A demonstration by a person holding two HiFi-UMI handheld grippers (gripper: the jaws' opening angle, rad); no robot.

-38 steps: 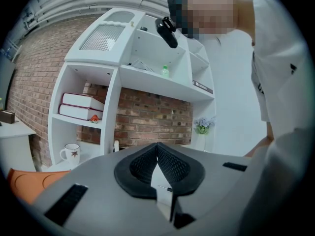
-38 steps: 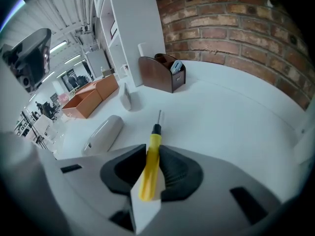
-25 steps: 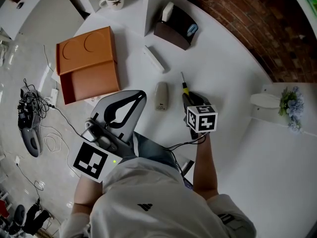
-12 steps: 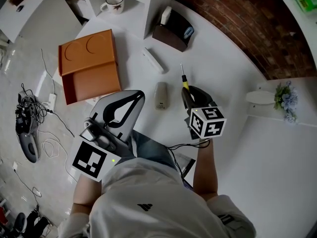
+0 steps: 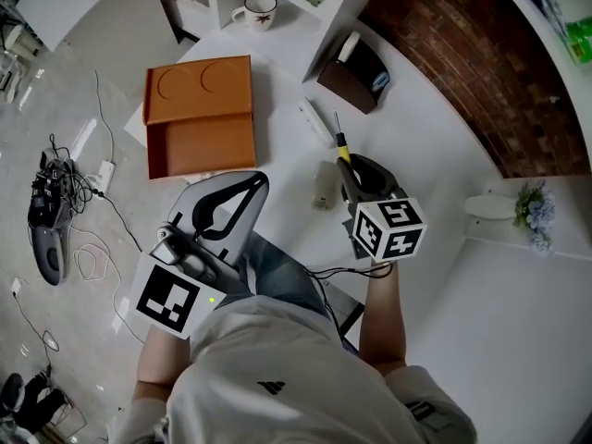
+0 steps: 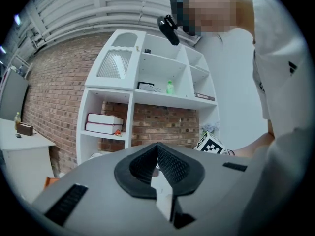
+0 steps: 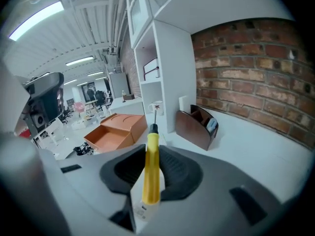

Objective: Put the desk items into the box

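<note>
Pinching a yellow screwdriver (image 7: 150, 167), the right gripper (image 7: 150, 181) is held above the desk (image 5: 435, 155) — the open orange box (image 5: 199, 118) lies well apart, to its left. Next, it is judged, the tool must be carried over the box and released. Left gripper (image 6: 157, 152): pressed together, empty.

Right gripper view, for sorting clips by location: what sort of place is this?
Likely an open-plan office: white desk, brown desk organizer, shelving unit, workstations under strip lights beyond.
</note>
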